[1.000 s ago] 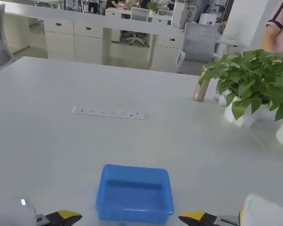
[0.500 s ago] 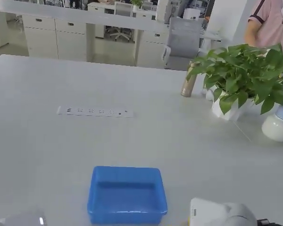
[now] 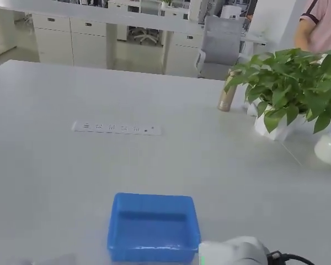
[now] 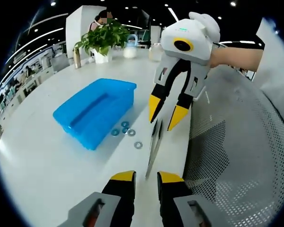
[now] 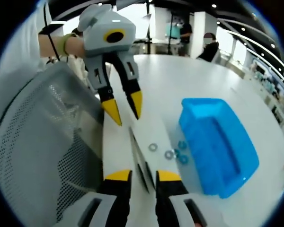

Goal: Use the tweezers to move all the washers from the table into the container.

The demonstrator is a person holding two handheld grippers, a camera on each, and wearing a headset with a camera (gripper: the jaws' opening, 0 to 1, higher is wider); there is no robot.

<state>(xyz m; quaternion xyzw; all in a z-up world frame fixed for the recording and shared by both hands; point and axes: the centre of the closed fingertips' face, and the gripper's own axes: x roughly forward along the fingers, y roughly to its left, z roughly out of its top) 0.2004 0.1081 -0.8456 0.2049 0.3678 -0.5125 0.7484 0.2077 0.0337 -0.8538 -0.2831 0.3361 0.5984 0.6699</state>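
Now the left gripper (image 4: 146, 177) and right gripper (image 5: 143, 176) point at each other, jaws part open and empty, over opposite ends of the tweezers (image 4: 153, 146) lying flat on the table (image 4: 47, 179); a second ago they sat well apart, left and right of the container (image 4: 94, 111); so pickup seems next; washers (image 4: 125, 130) lie just beside its near wall.
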